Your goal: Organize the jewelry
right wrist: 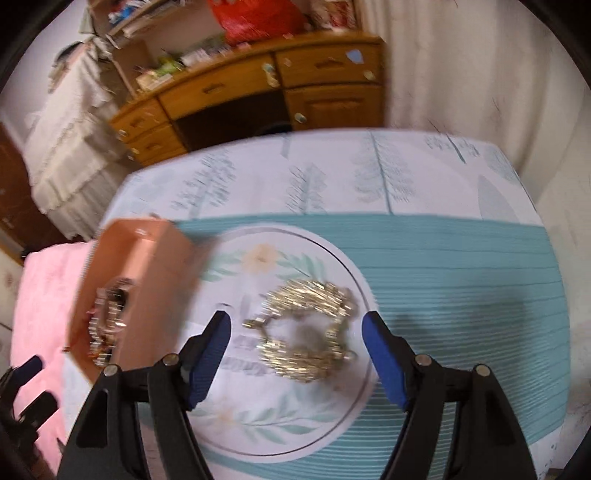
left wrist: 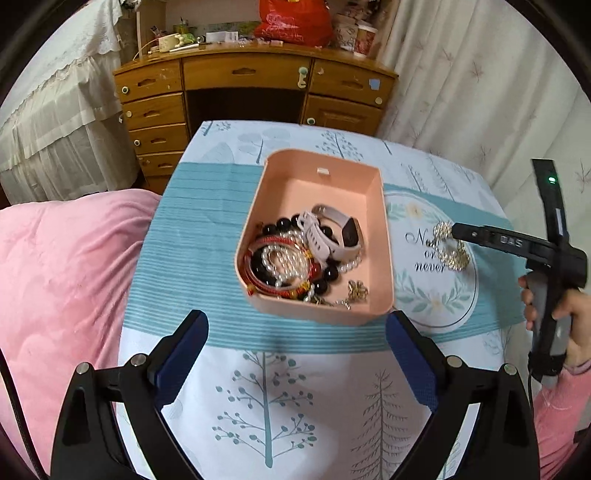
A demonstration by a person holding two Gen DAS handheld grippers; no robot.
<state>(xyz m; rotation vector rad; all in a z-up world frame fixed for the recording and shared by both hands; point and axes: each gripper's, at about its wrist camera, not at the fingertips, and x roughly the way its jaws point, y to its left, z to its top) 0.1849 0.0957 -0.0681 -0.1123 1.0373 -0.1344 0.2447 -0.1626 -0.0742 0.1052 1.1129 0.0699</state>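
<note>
Presently: gold chain bracelet (right wrist: 308, 332), coiled, lying flat on tablecloth (right wrist: 461, 266), on its round white medallion print. Lies between the blue pads of right gripper (right wrist: 297, 334), pads clear of it on both sides; jaws wide, nothing held. In left wrist view the same bracelet (left wrist: 452, 245) sits just right of pink box (left wrist: 384, 258), w/ right gripper tip (left wrist: 458, 230) over it.

Pink box: open-topped, plastic, rounded corners. Contents: pale watch (left wrist: 340, 232) w/ dark face, black bead bracelet (left wrist: 291, 223), pearl strand (left wrist: 280, 258), red cord bangles (left wrist: 273, 242), small gold piece (left wrist: 356, 290) at near corner.

Left gripper (left wrist: 297, 334): jaws wide, empty, hovering at near side of box, not touching.

Surface: cloth white w/ teal band and tree prints; pink quilt (left wrist: 62, 266) alongside, left.

Room: wooden desk (left wrist: 255, 79) w/ drawers, red bag (left wrist: 291, 22) on top, pale curtain (left wrist: 472, 81) right.

Writing: medallion reads "N… or never", first word part covered. Right gripper arm bears letters, not legible for sure.
</note>
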